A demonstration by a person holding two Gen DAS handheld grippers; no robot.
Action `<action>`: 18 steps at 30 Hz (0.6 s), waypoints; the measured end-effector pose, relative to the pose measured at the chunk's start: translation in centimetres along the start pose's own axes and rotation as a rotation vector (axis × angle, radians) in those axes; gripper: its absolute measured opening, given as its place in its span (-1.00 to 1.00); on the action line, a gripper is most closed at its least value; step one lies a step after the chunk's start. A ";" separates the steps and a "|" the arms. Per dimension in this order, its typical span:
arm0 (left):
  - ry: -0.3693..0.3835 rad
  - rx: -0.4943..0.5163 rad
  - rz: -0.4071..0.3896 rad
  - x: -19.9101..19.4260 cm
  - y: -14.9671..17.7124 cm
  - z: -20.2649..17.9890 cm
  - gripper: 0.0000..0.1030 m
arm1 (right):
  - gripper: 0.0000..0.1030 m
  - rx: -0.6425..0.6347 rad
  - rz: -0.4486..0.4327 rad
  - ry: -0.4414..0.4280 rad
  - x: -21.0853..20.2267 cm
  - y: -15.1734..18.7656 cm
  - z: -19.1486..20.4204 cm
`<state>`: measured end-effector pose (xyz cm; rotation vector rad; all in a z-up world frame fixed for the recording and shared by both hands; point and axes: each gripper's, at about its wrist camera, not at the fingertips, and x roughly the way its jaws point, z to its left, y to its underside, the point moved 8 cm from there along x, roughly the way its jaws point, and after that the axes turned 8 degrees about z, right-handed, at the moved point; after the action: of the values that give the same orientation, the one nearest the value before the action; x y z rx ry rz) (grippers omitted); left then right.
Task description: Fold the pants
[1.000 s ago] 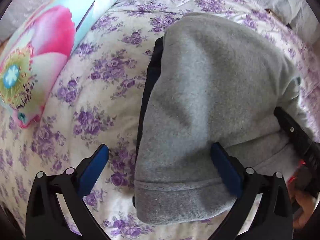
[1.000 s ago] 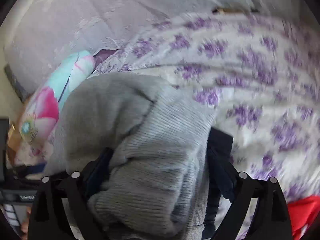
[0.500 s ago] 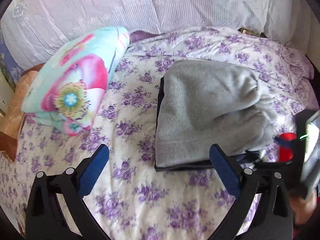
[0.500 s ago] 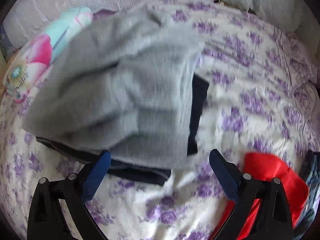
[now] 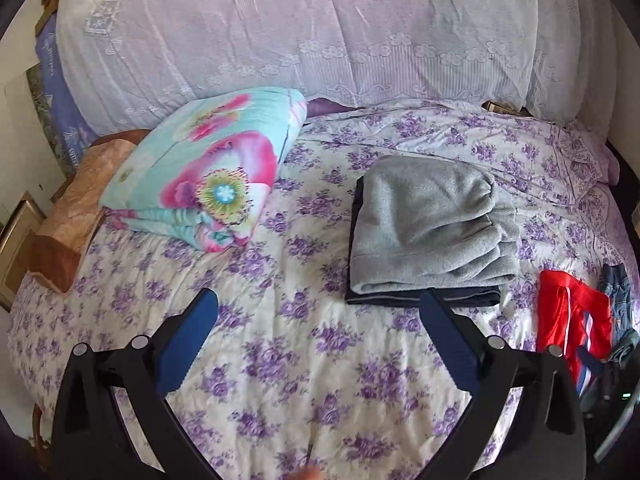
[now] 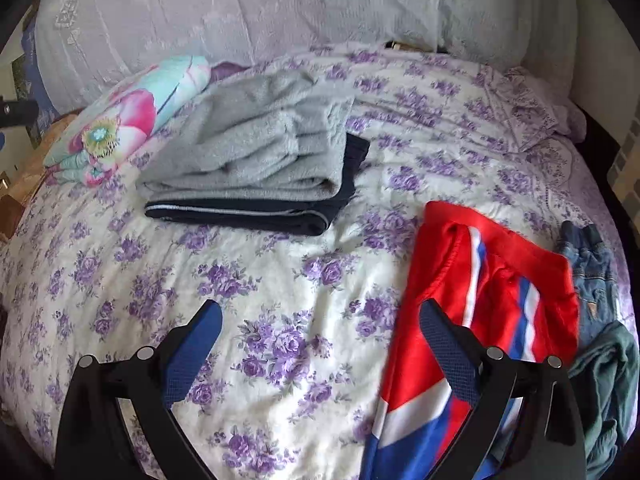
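Grey pants [image 5: 428, 224] lay folded on the bed, stacked square on top of a folded dark garment [image 5: 420, 299] whose edge showed beneath at the near side. A tidy pile, likely the finished stack, kept toward the middle of the bedspread [image 5: 280, 352] to leave working room in front.

Left gripper [image 5: 318, 332] hovered above the spread, fingers spread wide, nothing between them; the pile sat at about 1 o'clock from it, apart from both pads. Right gripper [image 6: 320, 332] likewise wide and empty, pile at about 11 o'clock.

Red pants with blue and white stripes [image 6: 480, 300] lay rumpled at 2 to 3 o'clock of the right gripper, partly passing under its right finger [image 6: 448, 352]; contact could not be judged. Probably the next piece to fold. Denim garment [image 6: 592, 264] and a dark green one [image 6: 608, 380] waited beyond it at the bed's edge.

Floral folded quilt [image 5: 208, 168] sat at 10 o'clock of the left gripper, well clear. Lace-covered pillows [image 5: 320, 32] lined the far side.
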<state>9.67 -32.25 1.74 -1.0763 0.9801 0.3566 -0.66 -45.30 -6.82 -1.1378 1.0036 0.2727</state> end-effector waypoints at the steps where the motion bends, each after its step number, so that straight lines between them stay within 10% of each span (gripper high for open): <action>1: 0.011 0.001 -0.004 -0.6 0.2 0.0 0.90 | 0.93 0.015 -0.048 -0.038 -1.6 -0.8 0.1; 9: 0.089 -0.002 -0.005 -4.5 1.0 -1.0 0.90 | 0.93 -0.005 -0.216 -0.144 -9.3 -6.5 3.6; 18: 0.042 0.044 -0.048 -7.3 2.3 -1.2 0.90 | 0.93 -0.033 -0.237 -0.044 -12.4 -8.5 5.9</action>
<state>3.58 -30.76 6.19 -1.0691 0.9931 0.2725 0.99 -40.48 8.46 -1.2634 0.8185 0.1239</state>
